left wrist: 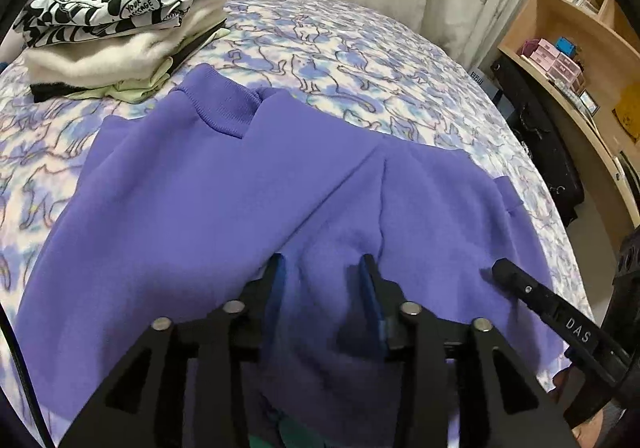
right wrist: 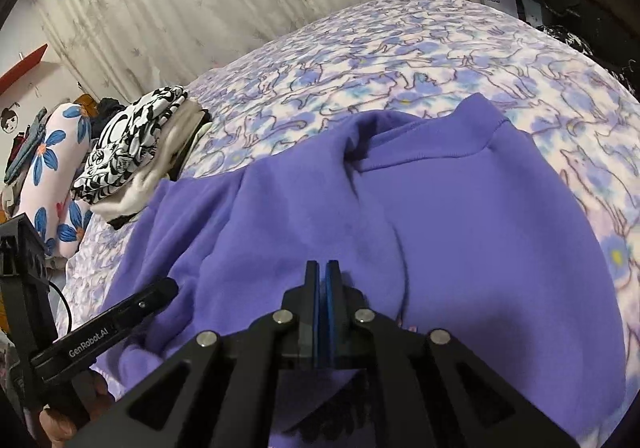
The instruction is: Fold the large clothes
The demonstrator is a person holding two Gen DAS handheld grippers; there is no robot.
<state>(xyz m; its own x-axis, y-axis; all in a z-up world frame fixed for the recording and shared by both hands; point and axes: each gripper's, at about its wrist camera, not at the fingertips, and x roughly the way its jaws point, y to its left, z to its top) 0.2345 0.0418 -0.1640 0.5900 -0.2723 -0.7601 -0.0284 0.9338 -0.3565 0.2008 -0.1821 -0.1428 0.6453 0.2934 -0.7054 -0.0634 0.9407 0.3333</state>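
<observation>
A purple sweatshirt [left wrist: 208,184] lies spread on the bed, collar toward the far side; it also shows in the right wrist view [right wrist: 460,216]. My left gripper [left wrist: 322,264] is open, its jaws apart just above the sweatshirt's near part, with nothing between them. My right gripper [right wrist: 323,268] is shut, its blue pads pressed together over the near part of the sweatshirt; I cannot see cloth between them. The right gripper's finger shows in the left wrist view [left wrist: 532,292], and the left gripper's finger shows in the right wrist view [right wrist: 132,308].
A stack of folded clothes [left wrist: 120,20] with a black-and-white print on top sits at the far left of the bed [left wrist: 360,60]. A wooden shelf [left wrist: 580,60] stands on the right. A flowered pillow [right wrist: 52,168] lies left. Curtains hang behind.
</observation>
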